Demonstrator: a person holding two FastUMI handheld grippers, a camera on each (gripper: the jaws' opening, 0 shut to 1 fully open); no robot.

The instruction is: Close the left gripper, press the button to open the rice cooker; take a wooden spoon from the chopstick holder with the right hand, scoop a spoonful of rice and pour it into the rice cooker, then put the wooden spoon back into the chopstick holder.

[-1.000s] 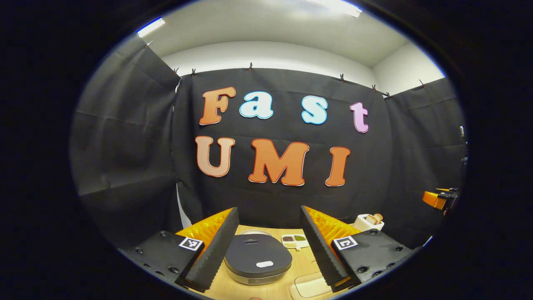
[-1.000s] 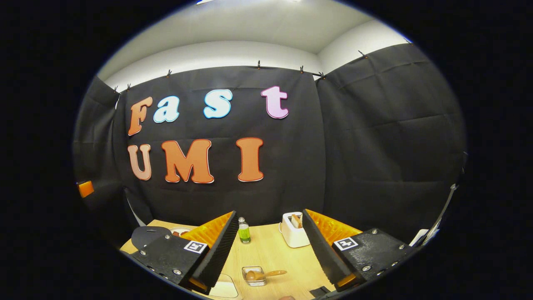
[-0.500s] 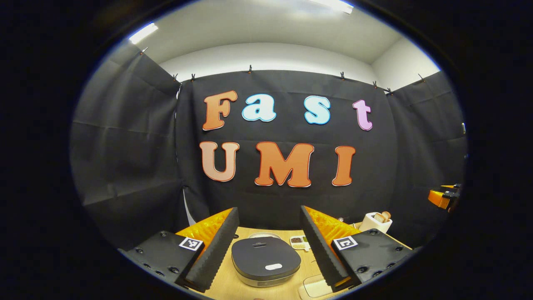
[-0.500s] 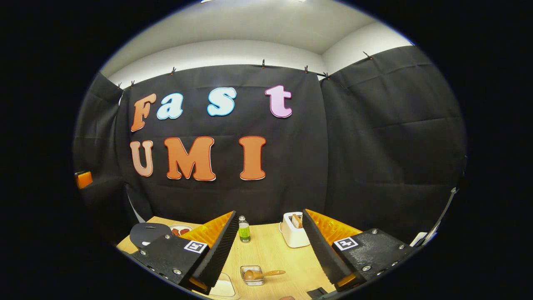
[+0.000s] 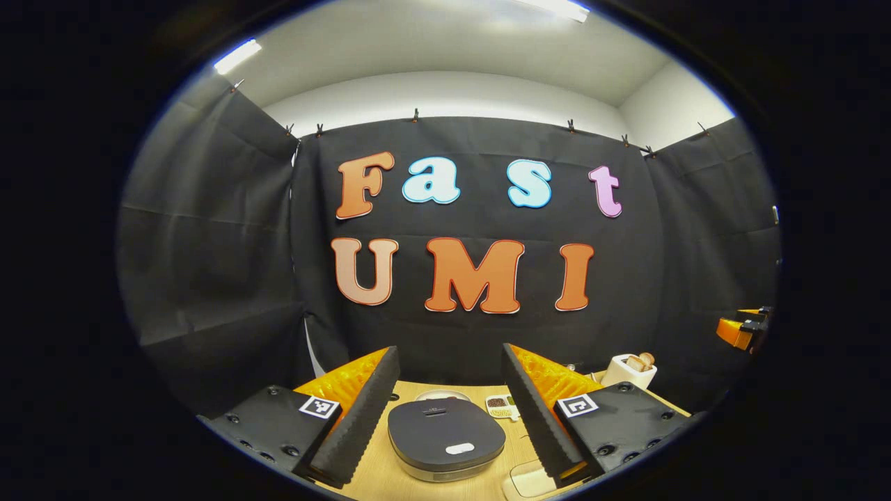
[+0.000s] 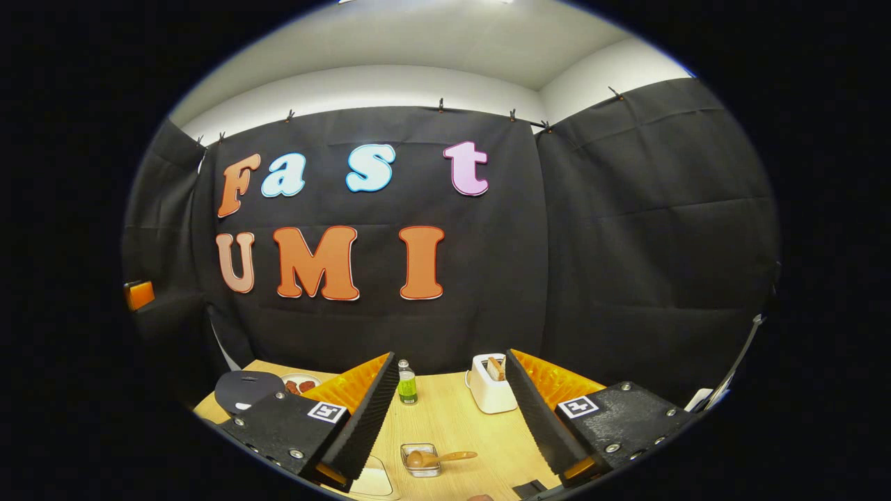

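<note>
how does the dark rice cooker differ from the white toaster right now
The dark grey, round rice cooker is low and flat, while the white toaster is a tall, narrow box. The rice cooker's lid is closed, hiding its inside; the toaster is open-topped with a slice of toast standing in its slot. Both sit on the light wooden table, untouched by either gripper.

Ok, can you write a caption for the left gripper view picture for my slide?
The open left gripper hangs above the closed rice cooker on the wooden table, not yet pressing its button.
</note>
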